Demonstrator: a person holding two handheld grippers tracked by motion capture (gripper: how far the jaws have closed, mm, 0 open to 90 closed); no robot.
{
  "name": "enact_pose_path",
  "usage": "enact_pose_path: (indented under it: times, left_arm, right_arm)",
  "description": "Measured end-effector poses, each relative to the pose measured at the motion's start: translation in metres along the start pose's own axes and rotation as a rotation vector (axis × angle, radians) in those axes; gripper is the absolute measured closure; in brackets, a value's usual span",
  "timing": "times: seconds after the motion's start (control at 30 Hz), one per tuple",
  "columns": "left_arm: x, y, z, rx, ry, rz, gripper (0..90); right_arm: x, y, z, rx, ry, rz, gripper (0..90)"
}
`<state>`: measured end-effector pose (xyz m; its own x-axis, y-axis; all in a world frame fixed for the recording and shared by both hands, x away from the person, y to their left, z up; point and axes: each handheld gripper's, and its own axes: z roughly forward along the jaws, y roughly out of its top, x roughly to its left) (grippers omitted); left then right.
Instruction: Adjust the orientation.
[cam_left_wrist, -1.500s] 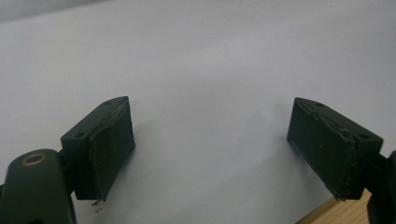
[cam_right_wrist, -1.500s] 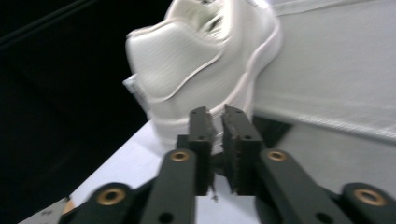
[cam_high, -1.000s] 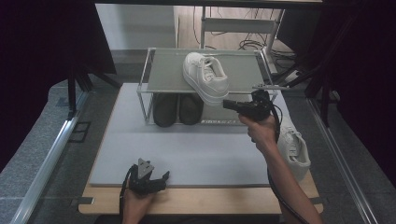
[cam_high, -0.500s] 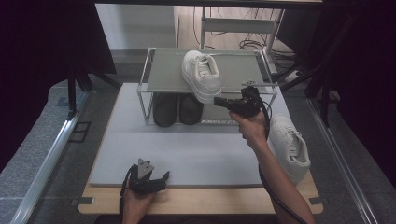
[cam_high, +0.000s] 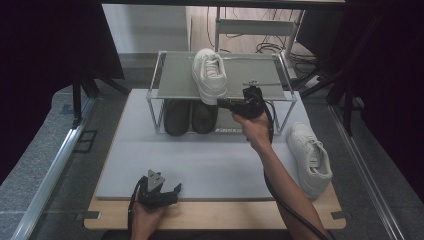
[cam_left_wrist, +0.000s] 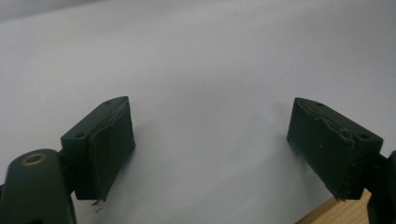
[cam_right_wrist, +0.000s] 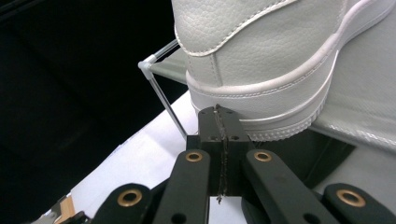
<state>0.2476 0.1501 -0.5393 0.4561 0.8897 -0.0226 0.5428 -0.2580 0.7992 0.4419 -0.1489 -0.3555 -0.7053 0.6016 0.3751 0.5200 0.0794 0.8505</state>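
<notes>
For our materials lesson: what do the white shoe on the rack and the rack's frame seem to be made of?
White shoe: probably leather or imitation leather, matte with a pebbled grain and stitched seams; the sole looks like smooth rubber. Rack frame: likely metal, thin pale rods joined at a corner.

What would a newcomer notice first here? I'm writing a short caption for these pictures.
A white shoe sits on top of the wire rack, its heel over the front edge, with the shut right gripper pressed against that heel. A second white shoe lies on the table's right side.
</notes>
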Motion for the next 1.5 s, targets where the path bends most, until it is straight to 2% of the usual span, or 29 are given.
enact_pose_path:
  times: [0.5, 0.63, 0.73, 1.0, 1.1, 1.33, 1.5]
  left_arm:
    - [0.000, 0.000, 0.000, -0.001, 0.001, 0.002, 14.7]
    - [0.000, 0.000, 0.000, -0.001, 0.001, 0.002, 14.7]
    - [0.000, 0.000, 0.000, -0.001, 0.001, 0.002, 14.7]
    - [0.000, 0.000, 0.000, -0.001, 0.001, 0.003, 14.7]
    - [0.000, 0.000, 0.000, 0.000, 0.001, 0.004, 14.7]
    - [0.000, 0.000, 0.000, -0.001, 0.001, 0.003, 14.7]
    - [0.000, 0.000, 0.000, 0.001, 0.001, 0.006, 14.7]
  right_arm:
    - [0.012, 0.011, 0.035, 0.024, -0.010, -0.024, 90.0]
    - [0.015, 0.014, 0.043, 0.028, -0.018, -0.054, 90.0]
    - [0.017, 0.014, 0.046, 0.029, -0.036, -0.095, 90.0]
    - [0.020, 0.011, 0.042, 0.044, -0.047, -0.105, 90.0]
    - [0.023, 0.008, 0.039, 0.055, -0.062, -0.132, 89.6]
    - [0.030, 0.000, 0.032, 0.086, -0.120, -0.237, 78.6]
    - [0.034, -0.008, 0.027, 0.131, -0.127, -0.299, 63.7]
